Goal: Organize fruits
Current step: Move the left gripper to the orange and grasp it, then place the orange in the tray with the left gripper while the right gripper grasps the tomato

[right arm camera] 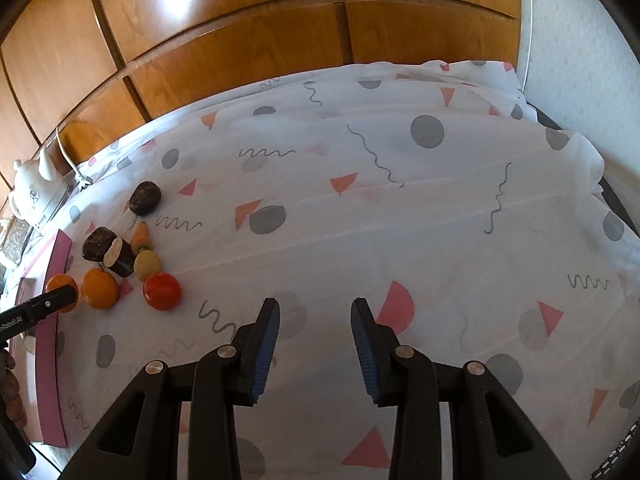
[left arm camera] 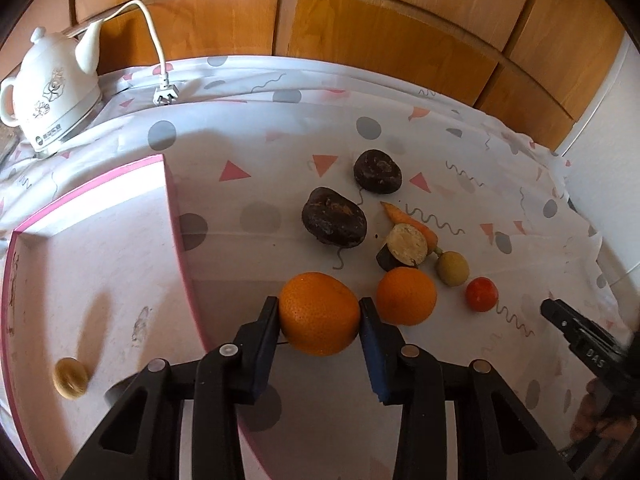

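Observation:
My left gripper (left arm camera: 318,306) is shut on a large orange (left arm camera: 319,314); both blue pads press its sides just right of the pink tray's wall (left arm camera: 176,216). A small tan fruit (left arm camera: 71,378) lies inside the tray. To the right on the cloth sit a second orange (left arm camera: 406,296), a red fruit (left arm camera: 482,294), a greenish fruit (left arm camera: 452,268), a cut dark piece (left arm camera: 404,246), a carrot (left arm camera: 412,222) and two dark lumps (left arm camera: 334,222). My right gripper (right arm camera: 315,304) hangs open over bare cloth, with the red fruit (right arm camera: 162,290) well off to its left.
A white kettle (left arm camera: 48,92) with its cord and plug (left arm camera: 164,94) stands at the back left. Wooden cabinet doors (left arm camera: 380,32) run behind the table. The patterned cloth (right arm camera: 400,200) stretches wide to the right, and a white wall (right arm camera: 580,40) lies beyond it.

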